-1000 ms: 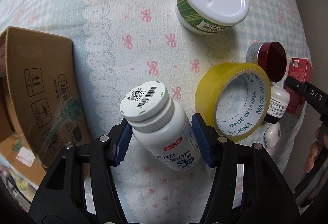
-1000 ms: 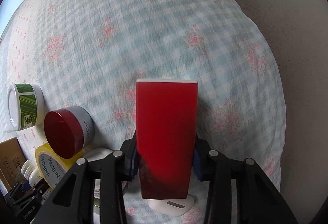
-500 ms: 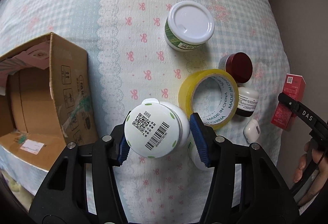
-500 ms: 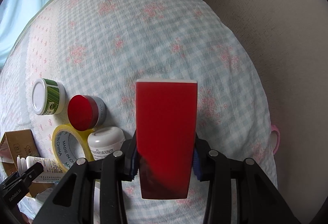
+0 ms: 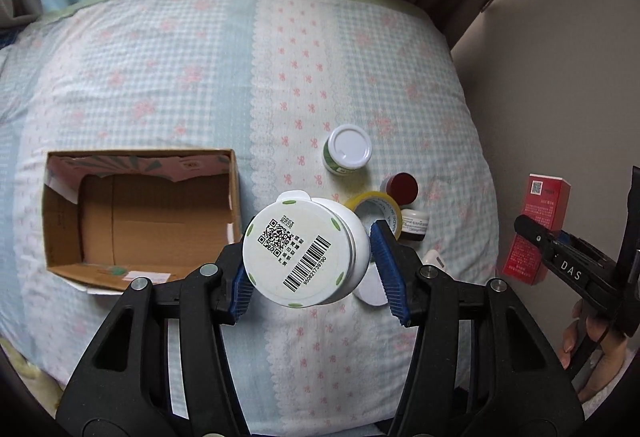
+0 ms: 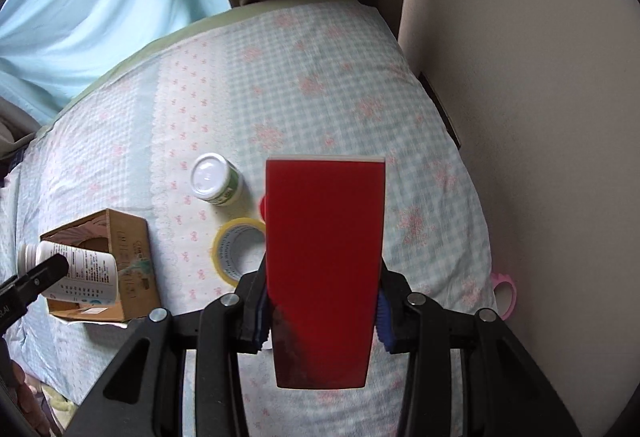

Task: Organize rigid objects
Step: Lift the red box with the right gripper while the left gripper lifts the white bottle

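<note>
My left gripper (image 5: 314, 271) is shut on a white pill bottle (image 5: 304, 249), held high above the bed, its barcoded cap facing the camera; the bottle also shows in the right wrist view (image 6: 72, 273). My right gripper (image 6: 320, 311) is shut on a red box (image 6: 324, 253), also lifted high; the box shows at the right in the left wrist view (image 5: 536, 229). An open cardboard box (image 5: 140, 213) lies on the bed to the left, and it shows in the right wrist view (image 6: 132, 269).
On the patterned bedspread (image 5: 200, 77) sit a green jar with a white lid (image 5: 347, 153), a yellow tape roll (image 5: 376, 211), a red-lidded jar (image 5: 402, 189), a small white jar (image 5: 414, 225) and a white earbud case (image 5: 434, 261). A wall (image 6: 540, 117) runs along the right.
Both grippers have risen well above the bed with their objects. The objects on the bedspread look much smaller, and the open cardboard box has come fully into view.
</note>
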